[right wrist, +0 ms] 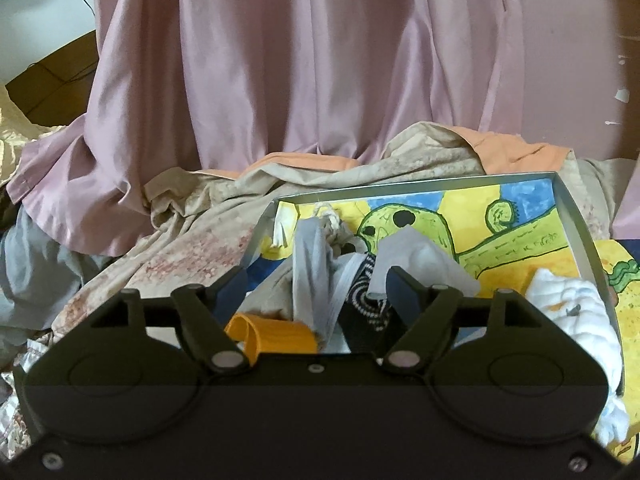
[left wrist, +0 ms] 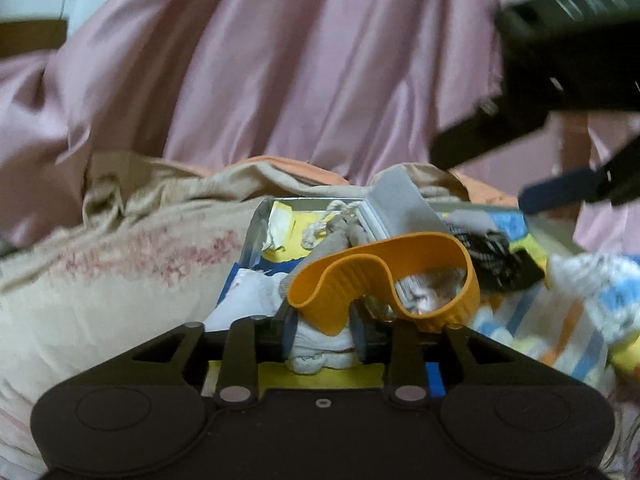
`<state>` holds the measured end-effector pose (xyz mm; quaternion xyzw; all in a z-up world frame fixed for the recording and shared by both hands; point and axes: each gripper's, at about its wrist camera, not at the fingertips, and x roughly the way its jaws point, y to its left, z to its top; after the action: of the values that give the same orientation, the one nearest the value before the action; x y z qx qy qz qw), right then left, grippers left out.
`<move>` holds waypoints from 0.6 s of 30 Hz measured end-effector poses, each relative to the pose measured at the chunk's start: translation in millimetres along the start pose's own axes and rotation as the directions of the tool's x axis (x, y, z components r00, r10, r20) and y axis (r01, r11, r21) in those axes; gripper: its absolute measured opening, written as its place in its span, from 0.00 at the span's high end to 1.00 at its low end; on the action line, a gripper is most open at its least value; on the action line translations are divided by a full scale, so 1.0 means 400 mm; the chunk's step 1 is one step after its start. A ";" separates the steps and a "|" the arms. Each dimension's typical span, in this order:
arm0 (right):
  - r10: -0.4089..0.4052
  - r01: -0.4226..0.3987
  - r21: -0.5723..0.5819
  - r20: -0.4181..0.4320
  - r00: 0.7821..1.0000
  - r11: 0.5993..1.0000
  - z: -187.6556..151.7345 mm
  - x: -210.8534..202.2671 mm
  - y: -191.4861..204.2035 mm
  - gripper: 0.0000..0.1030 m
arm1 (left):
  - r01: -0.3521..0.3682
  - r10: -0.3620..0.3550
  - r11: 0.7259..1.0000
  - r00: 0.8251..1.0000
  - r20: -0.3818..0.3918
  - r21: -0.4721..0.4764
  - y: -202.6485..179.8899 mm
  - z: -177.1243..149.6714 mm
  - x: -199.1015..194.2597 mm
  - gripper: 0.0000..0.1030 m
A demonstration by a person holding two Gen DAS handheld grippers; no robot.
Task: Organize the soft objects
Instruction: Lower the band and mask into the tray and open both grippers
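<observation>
One orange silicone band [left wrist: 384, 280] lies in one tray [right wrist: 576, 216]. Left gripper [left wrist: 322, 332] is narrowly parted around white cloth [left wrist: 320, 348]; the right gripper [right wrist: 310, 284], spread wide, is empty; only its view shows the cartoon lining.

The left gripper [left wrist: 322, 336] points slightly downward, its fingers [left wrist: 357, 334] set a narrow way apart. The right gripper [right wrist: 308, 292], also tilted down, stands with its fingers [right wrist: 402, 292] spread wide, nothing pressed between them.

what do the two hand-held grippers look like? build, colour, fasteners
Both match: matte black plastic. The left hand-held gripper and right hand-held gripper each have a wide body with two round raised discs, angled linkage arms on silver pivot pins, a small centre screw, and dark blue-grey finger pads. No cables visible.
</observation>
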<state>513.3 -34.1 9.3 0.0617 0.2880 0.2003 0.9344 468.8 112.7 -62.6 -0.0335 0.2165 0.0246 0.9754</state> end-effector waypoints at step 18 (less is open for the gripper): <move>-0.022 0.022 0.078 -0.007 1.000 0.997 -0.041 -0.156 -0.090 0.30 | 0.091 -0.077 0.978 0.994 -0.082 0.185 -0.095 -0.007 -0.035 0.47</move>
<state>469.2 -92.4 19.3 0.0945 0.2994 0.1788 0.9325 457.2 74.1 -57.2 0.0491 0.2526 -0.0384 0.9656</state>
